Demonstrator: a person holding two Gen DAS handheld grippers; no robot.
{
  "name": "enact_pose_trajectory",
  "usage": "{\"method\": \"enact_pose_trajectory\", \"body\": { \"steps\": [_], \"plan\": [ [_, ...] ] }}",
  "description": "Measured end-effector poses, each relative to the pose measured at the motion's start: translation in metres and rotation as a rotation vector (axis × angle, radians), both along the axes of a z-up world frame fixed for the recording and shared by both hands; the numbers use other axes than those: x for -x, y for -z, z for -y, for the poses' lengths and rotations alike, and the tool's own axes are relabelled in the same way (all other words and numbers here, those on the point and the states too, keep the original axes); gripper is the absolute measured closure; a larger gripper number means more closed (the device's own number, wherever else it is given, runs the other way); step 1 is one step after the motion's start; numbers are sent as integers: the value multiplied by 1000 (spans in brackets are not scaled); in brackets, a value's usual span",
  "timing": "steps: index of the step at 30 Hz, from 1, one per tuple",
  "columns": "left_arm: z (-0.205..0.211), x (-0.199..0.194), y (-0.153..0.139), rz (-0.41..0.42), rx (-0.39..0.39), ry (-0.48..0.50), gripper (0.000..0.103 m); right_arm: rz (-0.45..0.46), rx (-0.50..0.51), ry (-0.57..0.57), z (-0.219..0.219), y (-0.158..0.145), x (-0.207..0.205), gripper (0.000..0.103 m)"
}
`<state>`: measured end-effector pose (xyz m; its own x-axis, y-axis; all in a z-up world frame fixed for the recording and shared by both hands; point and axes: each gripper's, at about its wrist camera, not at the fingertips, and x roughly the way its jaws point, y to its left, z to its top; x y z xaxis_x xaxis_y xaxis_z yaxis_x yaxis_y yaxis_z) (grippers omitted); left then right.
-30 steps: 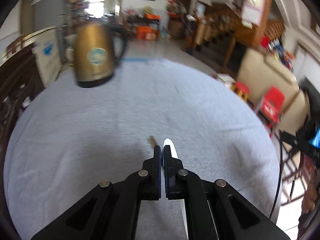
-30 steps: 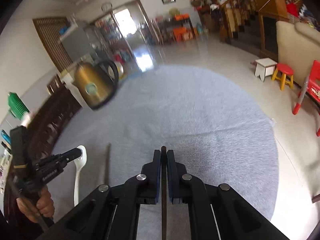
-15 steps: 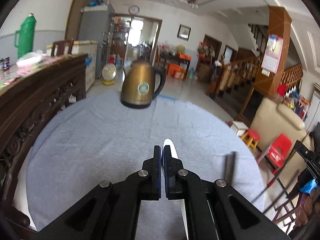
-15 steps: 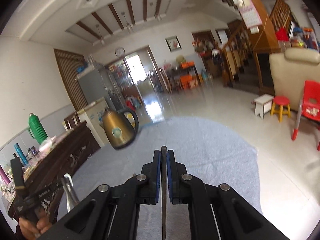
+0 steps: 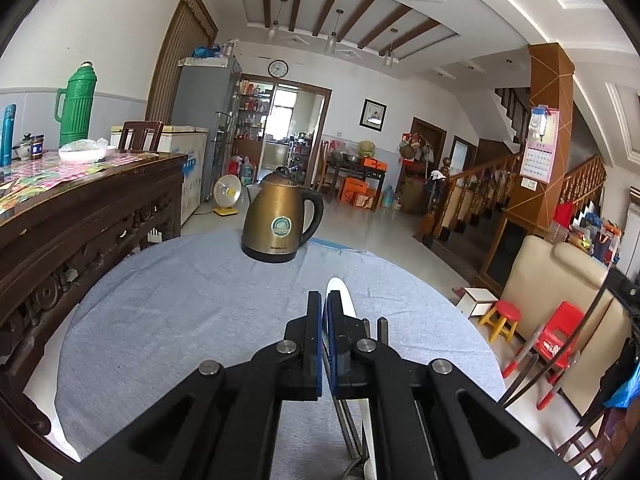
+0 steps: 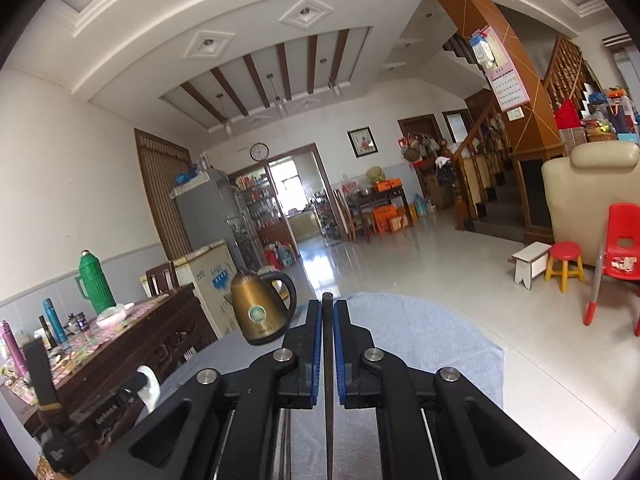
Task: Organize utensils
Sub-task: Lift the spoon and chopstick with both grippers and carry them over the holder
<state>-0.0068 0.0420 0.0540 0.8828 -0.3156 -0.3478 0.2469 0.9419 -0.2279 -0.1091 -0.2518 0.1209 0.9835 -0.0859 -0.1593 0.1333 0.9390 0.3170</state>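
Note:
My left gripper (image 5: pixel 324 300) is shut on a white spoon (image 5: pixel 340 292), whose tip sticks out past the fingertips; metal chopsticks (image 5: pixel 344 412) run under the jaws too. A dark stick (image 5: pixel 382 330) shows just right of the left fingers. My right gripper (image 6: pixel 328 308) is shut on a thin dark chopstick (image 6: pixel 328 380) that runs between the pads. Both grippers are lifted above the round table with the grey cloth (image 5: pixel 180 320). In the right wrist view, the left gripper (image 6: pixel 120 392) and its white spoon (image 6: pixel 150 386) appear at lower left.
A gold electric kettle (image 5: pixel 280 220) stands at the table's far edge; it also shows in the right wrist view (image 6: pixel 258 312). A dark carved sideboard (image 5: pixel 80 216) with a green thermos (image 5: pixel 76 104) stands to the left. Red stool and chair (image 6: pixel 624 248) stand on the floor at right.
Both grippers have tilted up and risen from looking down at the cloth to looking across the room. Each keeps its hold on its utensil.

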Motion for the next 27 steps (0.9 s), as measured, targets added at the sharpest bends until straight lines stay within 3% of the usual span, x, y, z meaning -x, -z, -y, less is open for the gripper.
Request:
{"method": "enact_pose_trajectory", "body": {
  "steps": [15,27],
  "plan": [
    [-3,9,12,-24,15,-52,101,84,-94,-124,8,-33,33,96],
    [1,15,18,-23,-4,-70,101,71,-104,-226,-22,-28,32,96]
  ]
}}
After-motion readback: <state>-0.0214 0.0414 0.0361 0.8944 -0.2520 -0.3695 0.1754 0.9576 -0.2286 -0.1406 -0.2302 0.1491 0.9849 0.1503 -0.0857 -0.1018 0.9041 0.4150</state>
